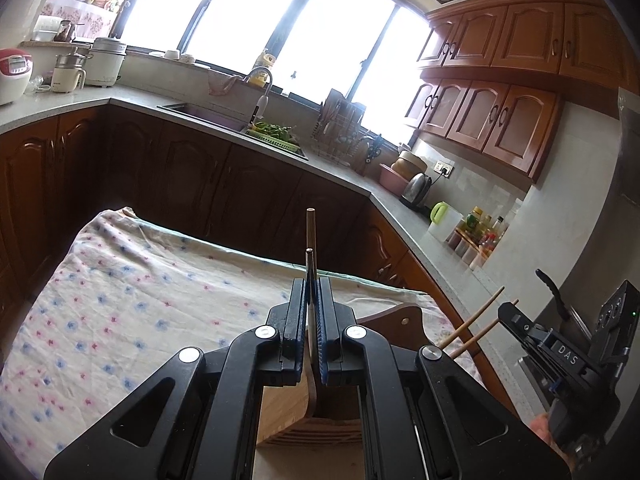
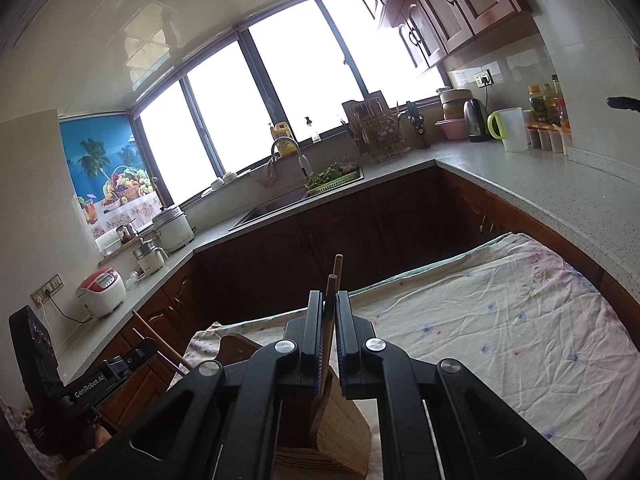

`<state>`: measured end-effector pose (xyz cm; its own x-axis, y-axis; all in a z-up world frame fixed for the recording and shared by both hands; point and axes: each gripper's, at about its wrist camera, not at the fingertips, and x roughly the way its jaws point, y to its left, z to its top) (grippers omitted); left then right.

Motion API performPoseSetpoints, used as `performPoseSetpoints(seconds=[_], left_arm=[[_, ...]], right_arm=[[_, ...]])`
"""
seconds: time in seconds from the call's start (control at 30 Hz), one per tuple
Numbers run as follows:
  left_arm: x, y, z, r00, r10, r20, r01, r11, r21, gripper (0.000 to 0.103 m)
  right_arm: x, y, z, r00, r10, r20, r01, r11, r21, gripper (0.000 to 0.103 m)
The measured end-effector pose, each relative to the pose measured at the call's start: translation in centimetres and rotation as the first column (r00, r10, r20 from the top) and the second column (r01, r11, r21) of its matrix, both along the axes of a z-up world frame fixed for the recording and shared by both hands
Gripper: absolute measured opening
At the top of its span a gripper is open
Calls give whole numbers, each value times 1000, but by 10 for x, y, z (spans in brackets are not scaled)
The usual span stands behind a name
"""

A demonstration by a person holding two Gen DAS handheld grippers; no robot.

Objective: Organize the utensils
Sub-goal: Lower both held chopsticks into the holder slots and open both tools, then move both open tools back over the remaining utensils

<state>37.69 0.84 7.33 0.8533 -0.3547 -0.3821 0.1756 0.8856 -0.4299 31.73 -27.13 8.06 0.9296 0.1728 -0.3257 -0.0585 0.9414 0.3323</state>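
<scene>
I hold both grippers, left (image 1: 309, 300) and right (image 2: 329, 312), clamped on chopsticks (image 1: 311, 236), upright for dropping into the holder (image 1: 316, 412).

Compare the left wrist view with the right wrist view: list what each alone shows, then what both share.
Left wrist view only: the left gripper head-on, shut on a pair of chopsticks, and the spice rack with bottles seen from above.

Right wrist view only: the right gripper head-on, shut on its own chopsticks, and a wall socket beside the rice cooker.

Both: the wooden holder, floral cloth, sink, electric kettle and green-handled jug.
</scene>
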Motion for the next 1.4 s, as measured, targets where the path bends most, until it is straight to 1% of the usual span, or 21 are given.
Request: performPoseSetpoints(seconds=[0.1,0.17,0.2,0.27,0.3,0.33,0.37,0.4,0.43,0.47,0.5,0.53,0.6,0.67,0.7,0.73,0.87,0.97,1.0,1.33,1.4], left_arm=[[2,2,0,1000,-13,-13,13,1000,-7,4],[2,4,0,1000,-10,-24,10,1000,-7,8],[1,5,0,1000,-7,-27,6,1000,-6,12],[-1,8,0,999,12,-38,-12,1000,0,27],[-4,10,1,999,25,-36,-25,1000,-4,40],[-7,12,1,999,39,-31,-39,999,-6,45],[-9,14,1,998,50,-32,-50,999,-2,47],[-11,15,1,998,58,-41,-57,998,4,54],[-13,17,1,997,60,-43,-60,998,3,58],[-16,18,0,997,59,-42,-59,998,1,59],[-20,18,0,997,60,-42,-60,998,6,63],[-23,19,0,997,66,-47,-66,998,17,72],[-32,20,0,996,71,-45,-70,997,28,80],[-41,21,0,996,75,-51,-73,997,41,84],[-46,22,-1,995,79,-60,-76,996,52,90],[-51,24,-1,995,80,-61,-76,995,59,91],[-73,30,-5,993,90,-77,-83,992,90,93],[-87,35,-10,989,98,-108,-89,992,87,94],[-92,36,-12,988,96,-120,-86,993,86,94],[-146,30,-33,979,65,-192,-45,993,105,95],[-155,28,-38,976,60,-207,-38,993,110,95]], right_arm=[[1,-2,0,1000,10,-5,-10,1000,11,7],[1,-2,0,1000,13,-9,-13,1000,14,11],[1,-3,0,1000,16,-9,-16,1000,19,11],[0,-5,-1,1000,14,-11,-14,999,29,15],[0,-6,-1,1000,14,-10,-14,999,36,23],[-2,-7,0,1000,13,-10,-13,999,43,28],[-3,-8,0,1000,10,-9,-9,999,46,42],[-6,-10,1,1000,5,-4,-5,999,48,51],[-8,-10,2,1000,1,4,-1,999,47,54],[-14,-10,4,1000,1,22,-2,999,48,63],[-14,-10,4,1000,1,22,-2,999,48,72],[-17,-11,6,999,6,33,-8,999,53,77],[-24,-12,8,999,13,47,-16,998,61,93],[-32,-12,9,998,23,54,-27,997,71,100],[-36,-12,10,998,30,54,-34,996,77,101],[-40,-13,9,998,39,52,-44,996,83,101],[-56,-17,6,997,73,12,-73,993,89,102],[-79,-26,-1,996,82,-17,-80,993,92,102],[-79,-26,-1,996,82,-17,-80,993,92,102],[-143,-48,-23,994,45,-97,-36,995,90,102],[-163,-54,-31,992,28,-122,-18,997,80,102]])
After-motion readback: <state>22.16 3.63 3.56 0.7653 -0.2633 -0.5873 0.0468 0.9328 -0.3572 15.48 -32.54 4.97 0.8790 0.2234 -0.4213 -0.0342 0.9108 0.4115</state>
